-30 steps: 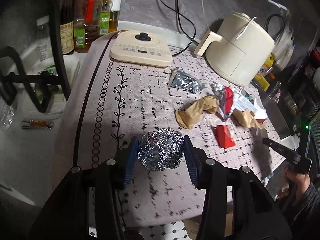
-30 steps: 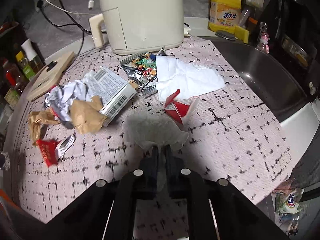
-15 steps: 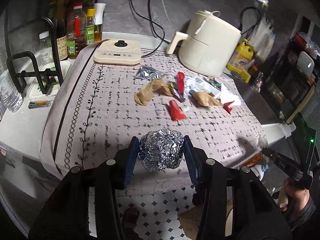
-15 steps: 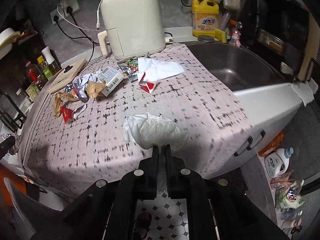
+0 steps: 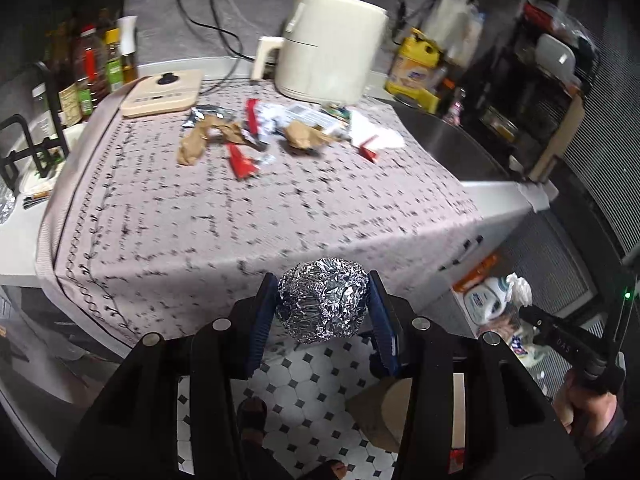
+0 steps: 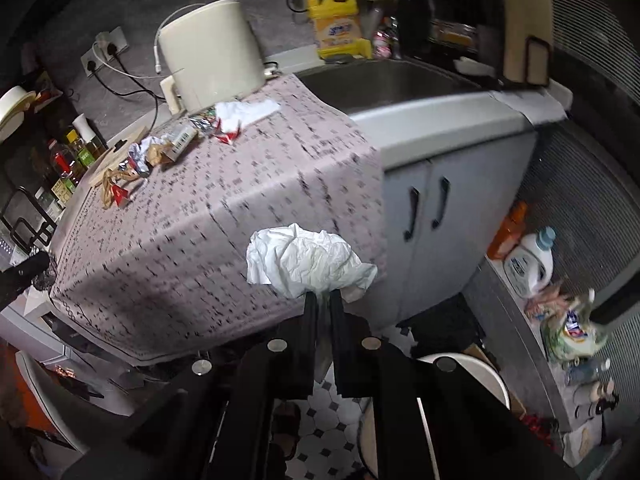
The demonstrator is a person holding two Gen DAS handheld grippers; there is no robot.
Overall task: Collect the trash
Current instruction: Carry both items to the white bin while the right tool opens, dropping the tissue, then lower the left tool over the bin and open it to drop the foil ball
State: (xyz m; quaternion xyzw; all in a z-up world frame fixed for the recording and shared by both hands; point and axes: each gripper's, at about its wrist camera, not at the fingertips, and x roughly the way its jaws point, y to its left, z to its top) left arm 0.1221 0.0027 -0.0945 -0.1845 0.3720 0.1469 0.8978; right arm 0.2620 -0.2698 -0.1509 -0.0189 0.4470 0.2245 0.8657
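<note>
Foil ball (image 5: pixel 322 299) sits clamped between the blue pads of the left gripper (image 5: pixel 323 312), one pad pressed to each side of it, so the jaws stand partly apart and grip it firmly. Below the jaws lies the tiled floor (image 5: pixel 304 372); ahead of and above them spreads the grey patterned tablecloth (image 5: pixel 240 208).

Crumpled white tissue (image 6: pixel 308 262) bunches out past the tips of the right gripper (image 6: pixel 323 300), whose black jaws are pinched almost together on its lower end. Ahead of those jaws the cloth hangs over the counter edge, and to their right stand the cabinet doors (image 6: pixel 432 216) under the sink (image 6: pixel 384 80).

Far ahead of both pairs of jaws, more trash stays on the cloth: brown paper (image 5: pixel 200 140), red wrappers (image 5: pixel 242 158), a white napkin (image 6: pixel 244 112), all near the cream air fryer (image 5: pixel 332 44). Beneath the right jaws a pale curved bin rim (image 6: pixel 480 368) shows, partly hidden by the gripper body.
</note>
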